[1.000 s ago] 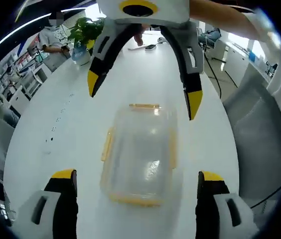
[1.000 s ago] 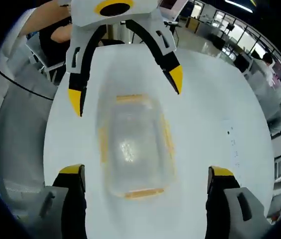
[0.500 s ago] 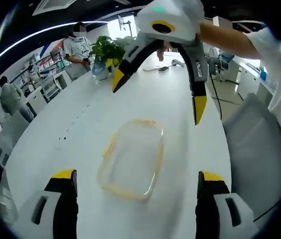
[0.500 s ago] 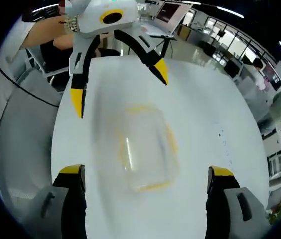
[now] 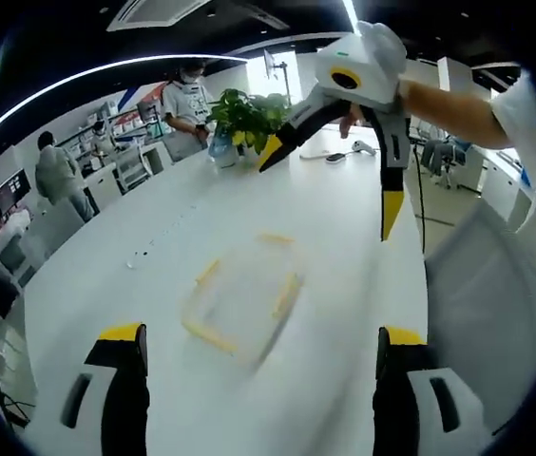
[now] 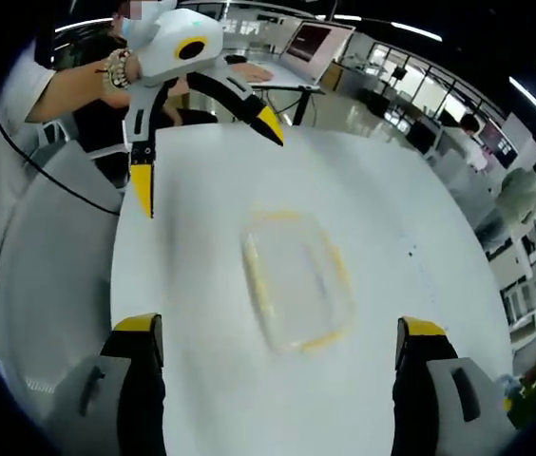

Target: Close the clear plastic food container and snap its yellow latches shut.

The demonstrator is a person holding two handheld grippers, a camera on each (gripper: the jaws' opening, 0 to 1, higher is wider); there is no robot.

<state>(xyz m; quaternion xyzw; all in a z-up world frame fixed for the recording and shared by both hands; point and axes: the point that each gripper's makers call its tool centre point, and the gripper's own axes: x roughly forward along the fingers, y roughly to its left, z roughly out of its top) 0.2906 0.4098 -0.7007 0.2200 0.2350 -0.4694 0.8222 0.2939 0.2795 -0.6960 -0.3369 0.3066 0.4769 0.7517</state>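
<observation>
A clear plastic food container [image 5: 239,302] with yellow latches lies flat on the white table [image 5: 182,223], blurred by motion, its lid resting on top. My left gripper [image 5: 260,334] hovers open well above and short of it, nothing between its jaws. From the far side the right gripper [image 5: 330,185] hangs open over the table, held by a hand. In the right gripper view the same container [image 6: 296,280] lies ahead of my open right gripper [image 6: 277,327], and the left gripper [image 6: 206,157] hangs open beyond it.
A potted plant [image 5: 244,114] and small dark objects [image 5: 339,157] stand at the table's far end. Grey chairs [image 5: 482,313] [image 6: 49,247] flank the table. People stand among desks at the left [image 5: 187,95]. A monitor [image 6: 311,43] sits behind.
Both cameras have lifted and drawn back, so the container looks smaller and farther off. Both grippers stay open and hold nothing. The container lies where it was.
</observation>
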